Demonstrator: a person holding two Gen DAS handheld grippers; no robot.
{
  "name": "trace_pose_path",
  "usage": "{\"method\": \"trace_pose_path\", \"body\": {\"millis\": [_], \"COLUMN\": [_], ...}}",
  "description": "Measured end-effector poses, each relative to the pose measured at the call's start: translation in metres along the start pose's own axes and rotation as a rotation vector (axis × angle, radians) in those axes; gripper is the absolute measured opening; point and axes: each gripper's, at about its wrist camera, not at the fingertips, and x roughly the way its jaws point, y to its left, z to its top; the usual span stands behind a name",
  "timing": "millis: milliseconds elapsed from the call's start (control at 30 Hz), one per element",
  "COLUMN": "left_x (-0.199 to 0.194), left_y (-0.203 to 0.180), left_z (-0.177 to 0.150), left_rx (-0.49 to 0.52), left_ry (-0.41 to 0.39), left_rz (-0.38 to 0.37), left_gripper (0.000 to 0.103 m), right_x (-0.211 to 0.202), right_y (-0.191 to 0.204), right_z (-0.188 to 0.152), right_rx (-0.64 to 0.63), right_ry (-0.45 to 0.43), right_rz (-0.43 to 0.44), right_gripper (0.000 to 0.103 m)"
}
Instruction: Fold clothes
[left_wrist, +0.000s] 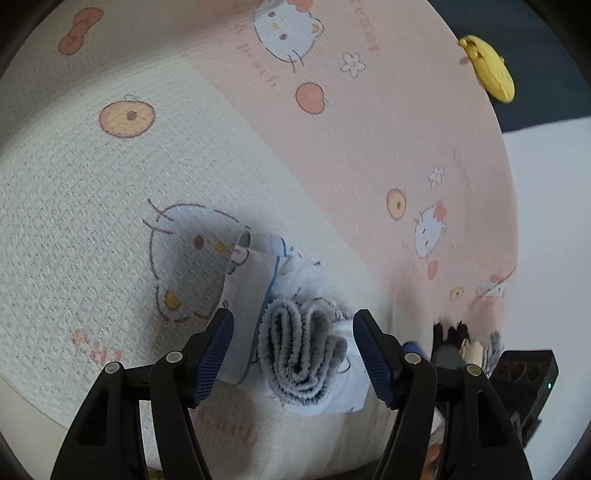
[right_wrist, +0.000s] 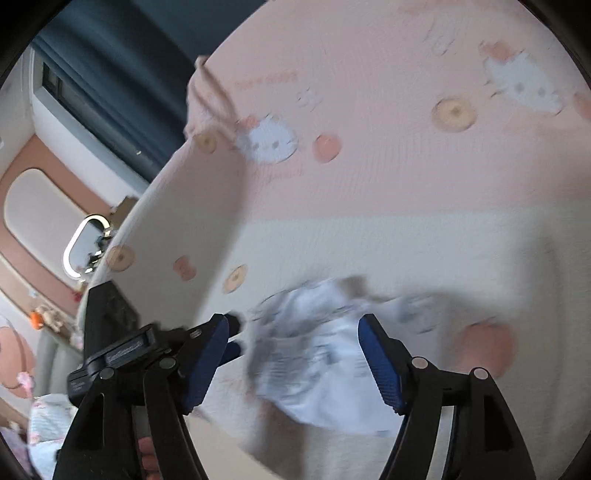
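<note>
Our left gripper (left_wrist: 293, 354) and right gripper (right_wrist: 293, 360) both stand apart, clamping nothing. The small bunched garment (left_wrist: 295, 332) lies between them near the blanket's (left_wrist: 110, 206) near edge, seemingly set down for regripping, though the right view blurs.

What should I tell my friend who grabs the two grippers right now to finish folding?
Left hand-held gripper: open, with the small white garment bunched between its pads; no pad presses on it.
Right hand-held gripper: open, nothing gripped; its view is blurred.
The garment lies crumpled on the pink and cream cat-print blanket, gray elastic band showing.
Done: no neat fold visible yet.
Left: probably spread it flat, then fold it and smooth it.
</note>
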Motion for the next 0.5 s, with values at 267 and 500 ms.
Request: {"method": "trace_pose_path", "body": {"millis": [267,500], "left_x": [0.01,0.019], "left_y": [-0.009,-0.031], "left_z": [-0.018,-0.032], "left_rx": [0.085,0.191], "left_ry": [0.056,0.065], "left_rz": [0.075,0.129], "left_gripper": [0.065,0.065], "right_x": [-0.014,-0.011], "right_y": [-0.063,-0.073], "right_z": [-0.012,-0.011], "right_rx": [0.148,0.18], "right_ry": [0.059,0.098], "right_rz": [-0.044,-0.055], "right_gripper": [0.072,0.072]}}
